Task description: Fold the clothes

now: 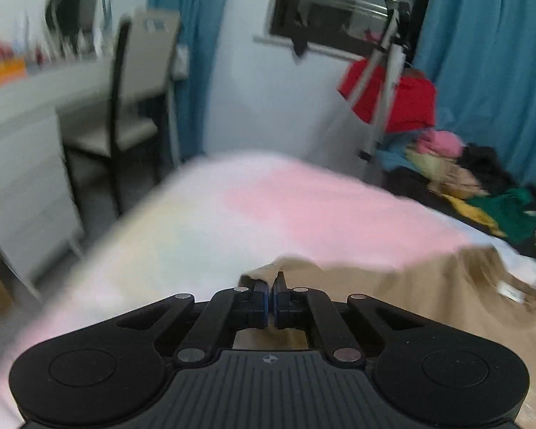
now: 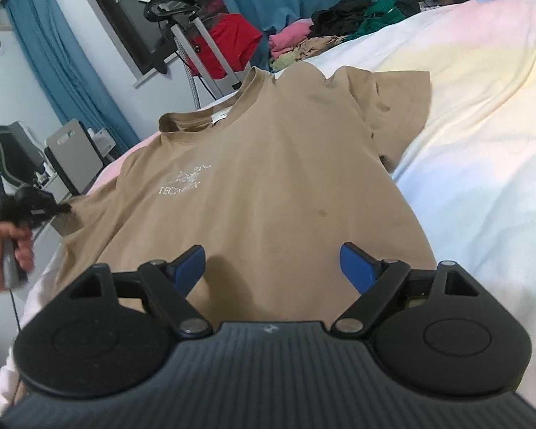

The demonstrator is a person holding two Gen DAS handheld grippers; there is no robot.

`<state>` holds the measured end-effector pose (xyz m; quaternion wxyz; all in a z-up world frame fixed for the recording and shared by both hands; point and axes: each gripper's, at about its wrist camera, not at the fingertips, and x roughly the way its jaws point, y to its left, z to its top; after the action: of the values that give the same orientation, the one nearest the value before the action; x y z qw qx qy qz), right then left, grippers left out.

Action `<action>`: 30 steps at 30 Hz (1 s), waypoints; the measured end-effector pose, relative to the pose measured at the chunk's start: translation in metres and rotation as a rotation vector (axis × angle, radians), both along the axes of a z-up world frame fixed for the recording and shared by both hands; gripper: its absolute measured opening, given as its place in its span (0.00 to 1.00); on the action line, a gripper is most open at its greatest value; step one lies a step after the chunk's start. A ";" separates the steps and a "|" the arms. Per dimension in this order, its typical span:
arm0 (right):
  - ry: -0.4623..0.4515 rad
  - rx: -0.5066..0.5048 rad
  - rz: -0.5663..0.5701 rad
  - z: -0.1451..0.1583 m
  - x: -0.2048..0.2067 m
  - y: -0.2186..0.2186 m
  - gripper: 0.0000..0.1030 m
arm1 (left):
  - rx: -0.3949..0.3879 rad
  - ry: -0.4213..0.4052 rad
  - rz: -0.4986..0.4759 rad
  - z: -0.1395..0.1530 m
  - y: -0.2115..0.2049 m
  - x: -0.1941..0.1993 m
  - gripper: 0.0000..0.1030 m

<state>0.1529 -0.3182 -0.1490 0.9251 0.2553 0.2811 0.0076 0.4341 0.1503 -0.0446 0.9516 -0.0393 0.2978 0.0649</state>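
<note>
Tan cotton T-shirt (image 2: 268, 178) flat | left gripper (image 1: 271, 286) pinching its sleeve; right gripper (image 2: 269, 268) wide

A bed (image 2: 482, 143) under a pastel sheet of pink, yellow and pale blue patches carries everything. A tan T-shirt (image 2: 268, 178) lies flat on it, chest print up, collar toward 11 o'clock and one short sleeve spread toward 1 o'clock in the right wrist view. At the far edge, around 12 o'clock, sits a heap of clothes (image 2: 339, 32): pink, black, green and beige.
</note>
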 end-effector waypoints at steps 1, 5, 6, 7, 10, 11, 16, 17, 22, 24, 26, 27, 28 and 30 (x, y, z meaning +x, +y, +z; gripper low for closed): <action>-0.001 0.002 0.000 0.000 -0.001 -0.001 0.81 | 0.058 -0.013 0.024 0.010 -0.004 0.005 0.02; -0.001 -0.001 -0.002 0.001 -0.002 -0.003 0.81 | 0.202 -0.040 0.139 0.028 -0.020 0.023 0.03; -0.002 -0.007 -0.002 0.001 -0.002 -0.002 0.81 | 0.183 -0.032 0.156 0.026 -0.020 0.025 0.05; -0.003 -0.015 -0.003 0.001 -0.001 -0.001 0.81 | 0.161 -0.028 0.165 0.023 -0.021 0.024 0.10; -0.007 -0.030 -0.003 0.001 -0.001 0.002 0.81 | 0.072 -0.016 0.166 0.015 -0.023 0.010 0.38; -0.008 -0.033 -0.003 0.001 -0.001 0.002 0.81 | 0.029 0.010 0.154 0.012 -0.023 0.001 0.42; -0.010 -0.028 -0.002 0.003 -0.002 0.001 0.81 | -0.122 0.193 0.029 0.000 -0.014 -0.085 0.49; -0.011 -0.027 -0.002 0.004 -0.003 0.001 0.81 | -0.125 0.221 0.000 -0.001 -0.011 -0.107 0.51; -0.033 -0.018 0.004 0.015 -0.014 0.002 0.81 | -0.182 0.445 -0.085 -0.012 0.006 -0.230 0.58; -0.049 -0.021 0.010 0.022 -0.022 0.004 0.81 | -0.213 0.515 -0.116 -0.018 0.007 -0.269 0.58; -0.069 -0.044 0.016 0.031 -0.033 0.007 0.81 | -0.255 0.580 -0.146 -0.026 0.006 -0.297 0.58; -0.076 -0.053 0.017 0.036 -0.038 0.009 0.81 | -0.277 0.611 -0.161 -0.029 0.005 -0.309 0.58; -0.078 -0.058 0.014 0.039 -0.044 0.010 0.81 | -0.289 0.627 -0.173 -0.032 0.005 -0.319 0.58; -0.081 -0.068 0.008 0.047 -0.057 0.011 0.81 | -0.285 0.620 -0.191 -0.032 0.002 -0.333 0.58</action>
<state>0.0957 -0.3071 -0.1024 0.9439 0.2219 0.2444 0.0120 0.1013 0.1527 -0.0762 0.8026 -0.1221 0.5811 -0.0577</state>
